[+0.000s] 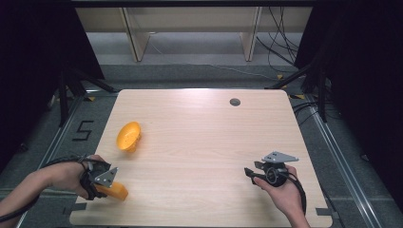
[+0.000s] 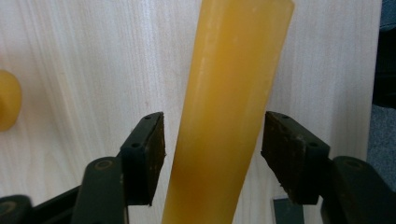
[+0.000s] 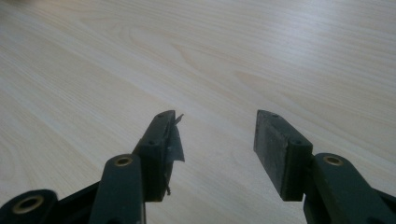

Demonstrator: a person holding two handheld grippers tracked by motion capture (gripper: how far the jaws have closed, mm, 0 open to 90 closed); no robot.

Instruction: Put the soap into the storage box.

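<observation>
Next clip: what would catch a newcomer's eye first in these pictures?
Probably the orange bowl-like piece tipped on its side at the left of the pale wooden table, the brightest thing there. Next, the long orange bar running between the jaws of the left claw at the near left corner, with visible gaps either side of it. The right claw sits open above bare wood near the right edge.

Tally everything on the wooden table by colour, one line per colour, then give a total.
Orange-yellow: 2, the orange-yellow bowl-shaped piece and the orange-yellow bar lying between the open pads of the left tongs.
Grey: 1, the small round grey cap set in the tabletop.
Total: 3
</observation>
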